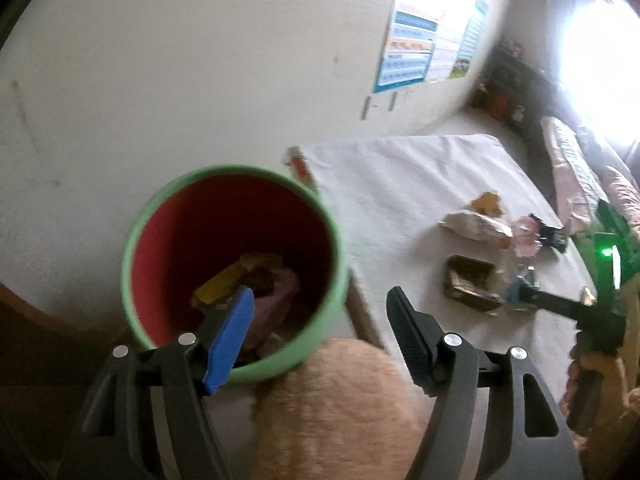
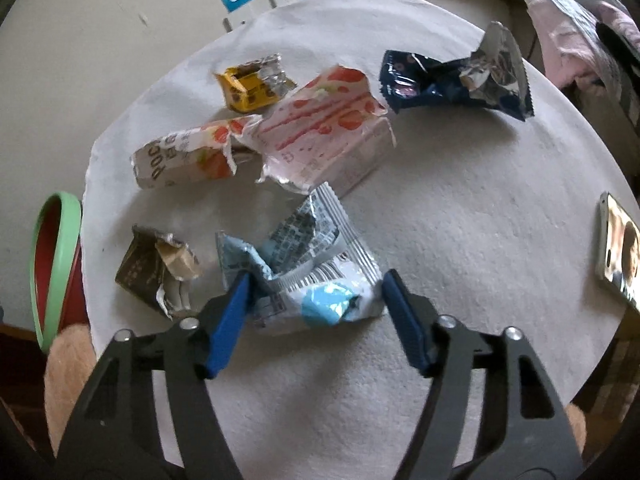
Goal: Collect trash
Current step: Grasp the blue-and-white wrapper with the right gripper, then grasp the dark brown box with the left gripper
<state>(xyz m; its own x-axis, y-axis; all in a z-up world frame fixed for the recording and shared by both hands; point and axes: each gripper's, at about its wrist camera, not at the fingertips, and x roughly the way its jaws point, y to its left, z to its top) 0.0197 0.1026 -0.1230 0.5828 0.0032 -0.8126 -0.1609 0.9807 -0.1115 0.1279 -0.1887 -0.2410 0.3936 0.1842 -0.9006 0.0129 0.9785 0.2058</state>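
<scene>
Right wrist: right gripper [image 2: 314, 300] jaws wide, being set astride blue wrapper [image 2: 308, 276], nothing clamped yet. Left gripper [image 1: 320, 320] wide, empty beside bin [image 1: 136, 240]. Few wrappers binned; six being left on table [image 2: 460, 240].

Wrappers crowd our table, right side open

From the blue-white wrapper [image 2: 304, 276], wrappers block ten to one o'clock; bare cloth [image 2: 480, 220] lies free toward three, until the phone [image 2: 618, 252].

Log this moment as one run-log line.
left gripper: open, empty, over bin | right gripper: open, straddling blue-white wrapper | table: wrappers remain
</scene>
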